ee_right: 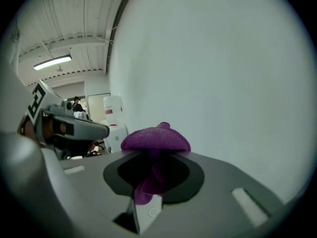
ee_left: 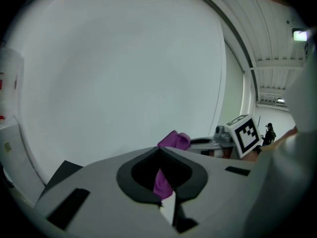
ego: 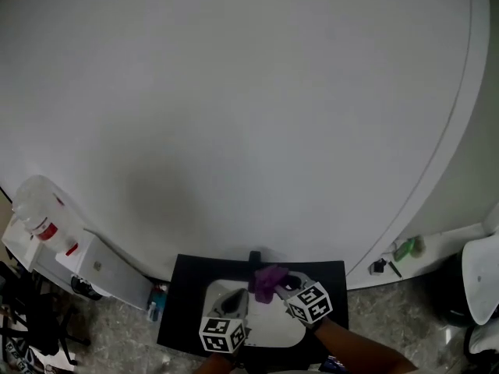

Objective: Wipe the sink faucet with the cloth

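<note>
A purple cloth is bunched just in front of the black faucet, over the white sink at the bottom of the head view. My right gripper is shut on the cloth, which mounds over its tips and hangs down between them. My left gripper sits close beside it on the left. A strip of the cloth shows inside its closed jaws. The faucet is hidden in both gripper views.
The sink sits in a black countertop against a large white curved wall. A clear bottle and a white box stand at the left. A small green object lies on a ledge at the right.
</note>
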The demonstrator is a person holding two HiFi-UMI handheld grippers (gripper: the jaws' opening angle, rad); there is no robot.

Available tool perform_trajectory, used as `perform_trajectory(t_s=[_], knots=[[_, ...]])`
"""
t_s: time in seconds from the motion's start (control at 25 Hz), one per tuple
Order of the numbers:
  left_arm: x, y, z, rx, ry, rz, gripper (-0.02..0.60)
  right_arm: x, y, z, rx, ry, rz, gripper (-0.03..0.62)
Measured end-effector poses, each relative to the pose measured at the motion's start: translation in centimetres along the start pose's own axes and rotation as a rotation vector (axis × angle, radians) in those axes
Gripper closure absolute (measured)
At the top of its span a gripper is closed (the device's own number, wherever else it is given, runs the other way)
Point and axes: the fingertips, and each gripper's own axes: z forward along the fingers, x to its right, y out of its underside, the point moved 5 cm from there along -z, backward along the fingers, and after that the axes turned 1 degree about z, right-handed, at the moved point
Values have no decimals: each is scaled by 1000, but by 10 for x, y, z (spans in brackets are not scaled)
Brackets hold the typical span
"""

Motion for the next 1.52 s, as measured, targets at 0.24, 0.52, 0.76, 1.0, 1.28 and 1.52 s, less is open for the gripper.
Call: perform_trajectory(t_s=[0.24, 0.52, 0.76, 1.0, 1.28, 1.52], knots=[[20, -43, -21, 73, 9, 51, 577, -25, -69, -63, 131, 13, -13, 522], [40, -56, -35, 105, -5, 96, 577, -35, -78, -95, 199, 72, 18, 523], [46, -60, -34, 122, 3, 90, 577, -31, -80, -100, 201, 91, 9, 525], [46, -64, -33, 122, 9, 81, 577, -29, -83, -99, 203, 96, 15, 525], [48, -60, -36, 121, 10, 76, 577, -27, -79, -101, 197, 110, 19, 525], [50, -58, -35, 116, 13, 80, 577, -30, -75, -100, 196, 103, 28, 525]])
